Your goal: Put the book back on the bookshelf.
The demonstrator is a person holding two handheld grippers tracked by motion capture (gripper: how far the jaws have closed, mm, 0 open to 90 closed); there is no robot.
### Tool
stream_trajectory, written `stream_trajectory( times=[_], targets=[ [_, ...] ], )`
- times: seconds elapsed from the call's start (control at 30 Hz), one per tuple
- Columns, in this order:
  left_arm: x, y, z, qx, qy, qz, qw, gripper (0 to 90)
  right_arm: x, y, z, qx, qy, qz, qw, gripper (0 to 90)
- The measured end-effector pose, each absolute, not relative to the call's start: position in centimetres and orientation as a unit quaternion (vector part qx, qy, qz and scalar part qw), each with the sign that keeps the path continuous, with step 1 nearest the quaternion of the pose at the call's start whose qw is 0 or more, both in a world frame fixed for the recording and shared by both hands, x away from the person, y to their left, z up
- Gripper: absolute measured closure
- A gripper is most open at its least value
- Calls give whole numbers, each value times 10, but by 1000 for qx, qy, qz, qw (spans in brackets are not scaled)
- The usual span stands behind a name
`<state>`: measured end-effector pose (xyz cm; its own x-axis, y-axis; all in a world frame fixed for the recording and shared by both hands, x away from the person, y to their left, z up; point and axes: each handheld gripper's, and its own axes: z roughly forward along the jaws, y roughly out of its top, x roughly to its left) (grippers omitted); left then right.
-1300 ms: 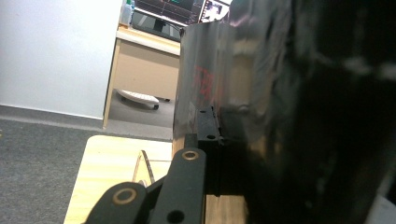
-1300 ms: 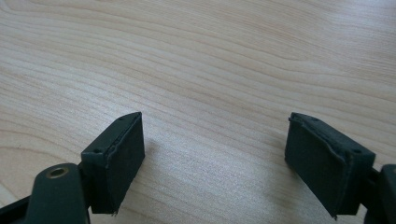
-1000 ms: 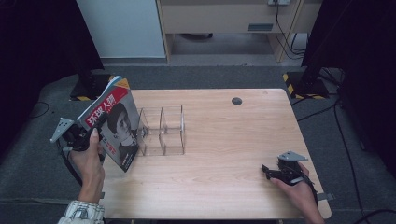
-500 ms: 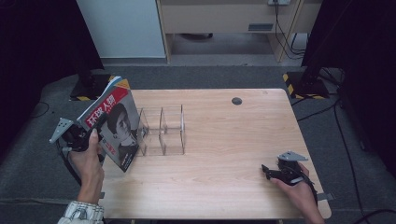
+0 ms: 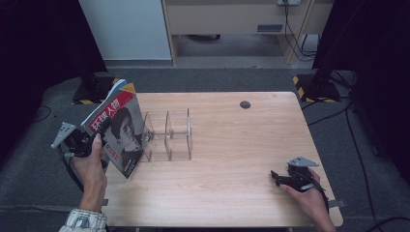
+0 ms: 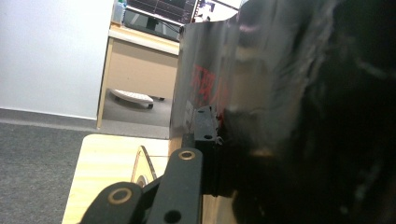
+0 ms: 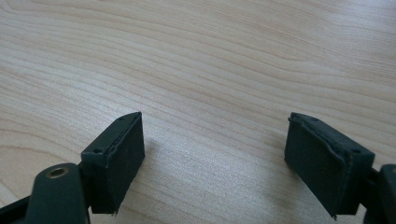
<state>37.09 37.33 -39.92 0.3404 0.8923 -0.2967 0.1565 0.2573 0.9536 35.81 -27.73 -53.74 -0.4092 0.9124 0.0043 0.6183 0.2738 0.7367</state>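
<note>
OK, the magazine (image 5: pixel 117 129) stood tilted at the table's (image 5: pixel 232 145) left edge, lower corner touching the wood, just left of the clear acrylic organizer (image 5: pixel 167 135) (cover red with white characters and a portrait). The left gripper (image 5: pixel 87 142) was pinching it at the left edge, jaws pressed onto the pages; in the left gripper view the cover (image 6: pixel 261 93) was right at the jaws. The right gripper (image 5: pixel 283 179) rested near the table's right front corner, well apart, jaws spread wide over bare wood (image 7: pixel 210 70).
</note>
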Motion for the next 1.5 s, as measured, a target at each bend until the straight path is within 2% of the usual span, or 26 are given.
stream_trajectory(
  times=[1.07, 1.27, 1.47, 1.5],
  targets=[
    [371, 372, -402, 547, 508, 293, 598, 791, 358, -278, -537, 495, 771, 339, 215, 202],
    [371, 370, -401, 552, 506, 293, 595, 731, 358, -278, -537, 495, 771, 339, 215, 201],
    [371, 370, -402, 553, 502, 307, 589, 607, 358, -278, -537, 494, 771, 339, 214, 201],
    [371, 369, -402, 554, 501, 310, 588, 565, 358, -278, -537, 495, 771, 339, 214, 201]
  ],
)
